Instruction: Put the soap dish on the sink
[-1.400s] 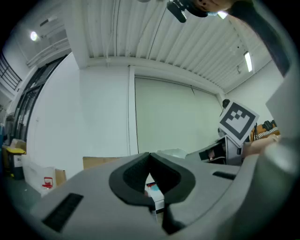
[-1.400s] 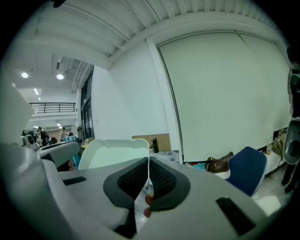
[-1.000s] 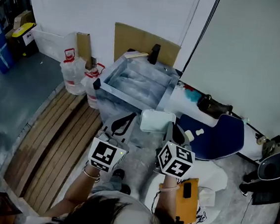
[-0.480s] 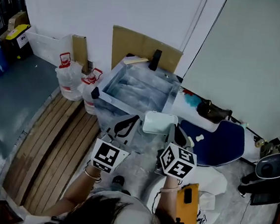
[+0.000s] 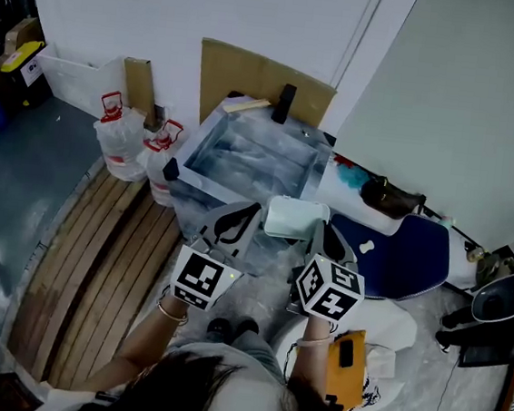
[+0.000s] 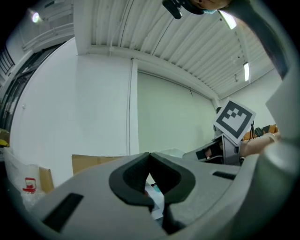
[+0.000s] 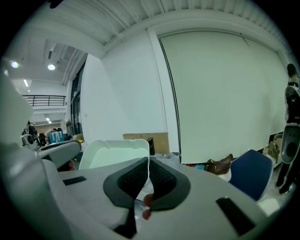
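A pale green soap dish (image 5: pixel 296 218) hangs in the air just in front of the steel sink (image 5: pixel 212 183), near its right front corner. My right gripper (image 5: pixel 317 237) is shut on the dish's near edge. In the right gripper view the dish (image 7: pixel 114 153) stands up left of the closed jaws of the right gripper (image 7: pixel 148 162). My left gripper (image 5: pixel 234 224) hovers beside the dish on the left, shut with nothing in it. The left gripper view shows its jaws (image 6: pixel 149 160) pressed together and the right gripper's marker cube (image 6: pixel 234 117) off to the right.
Two water jugs (image 5: pixel 118 140) and a cardboard sheet (image 5: pixel 253 74) stand by the wall near the sink. A black fitting (image 5: pixel 285 103) sits on the sink's far rim. Wooden slats (image 5: pixel 96 256) lie at the left. A blue chair (image 5: pixel 400 256) is at the right.
Both grippers have edged slightly forward toward the sink, the soap dish still held in the right one. The view has shifted a little.
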The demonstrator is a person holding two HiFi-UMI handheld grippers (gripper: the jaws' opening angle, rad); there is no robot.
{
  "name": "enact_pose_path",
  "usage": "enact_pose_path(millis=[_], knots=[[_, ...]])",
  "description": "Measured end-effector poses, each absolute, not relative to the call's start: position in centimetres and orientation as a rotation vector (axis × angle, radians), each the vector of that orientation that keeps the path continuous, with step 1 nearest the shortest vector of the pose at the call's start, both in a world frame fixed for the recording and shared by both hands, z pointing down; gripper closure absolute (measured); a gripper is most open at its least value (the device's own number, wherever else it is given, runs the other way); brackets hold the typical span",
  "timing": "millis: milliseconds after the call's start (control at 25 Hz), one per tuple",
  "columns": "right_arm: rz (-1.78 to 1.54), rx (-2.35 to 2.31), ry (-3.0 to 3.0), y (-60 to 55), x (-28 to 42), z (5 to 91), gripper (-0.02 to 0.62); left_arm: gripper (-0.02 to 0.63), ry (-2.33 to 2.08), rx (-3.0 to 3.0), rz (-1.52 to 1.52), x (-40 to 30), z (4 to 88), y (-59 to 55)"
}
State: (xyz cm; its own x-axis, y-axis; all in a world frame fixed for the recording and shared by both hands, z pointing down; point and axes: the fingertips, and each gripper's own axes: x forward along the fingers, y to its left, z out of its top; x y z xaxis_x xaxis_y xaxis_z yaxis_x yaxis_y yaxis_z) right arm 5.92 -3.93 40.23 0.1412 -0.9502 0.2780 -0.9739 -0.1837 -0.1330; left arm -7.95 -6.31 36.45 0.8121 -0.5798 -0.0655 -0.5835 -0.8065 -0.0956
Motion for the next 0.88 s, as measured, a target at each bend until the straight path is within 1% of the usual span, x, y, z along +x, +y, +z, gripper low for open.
enact_pose_path(millis=[360,880], knots=[[0.485,2.331,-1.924,-5.8,8.7,41.0,0.568,0.597,0.910,-2.907,0.040,-5.0,37.2,-8.4],[0.510,2.292,-1.955,-10.9,14.6,42.3,0.568,0.597,0.974,-2.895,0.026,0.7,38.3,-13.3]])
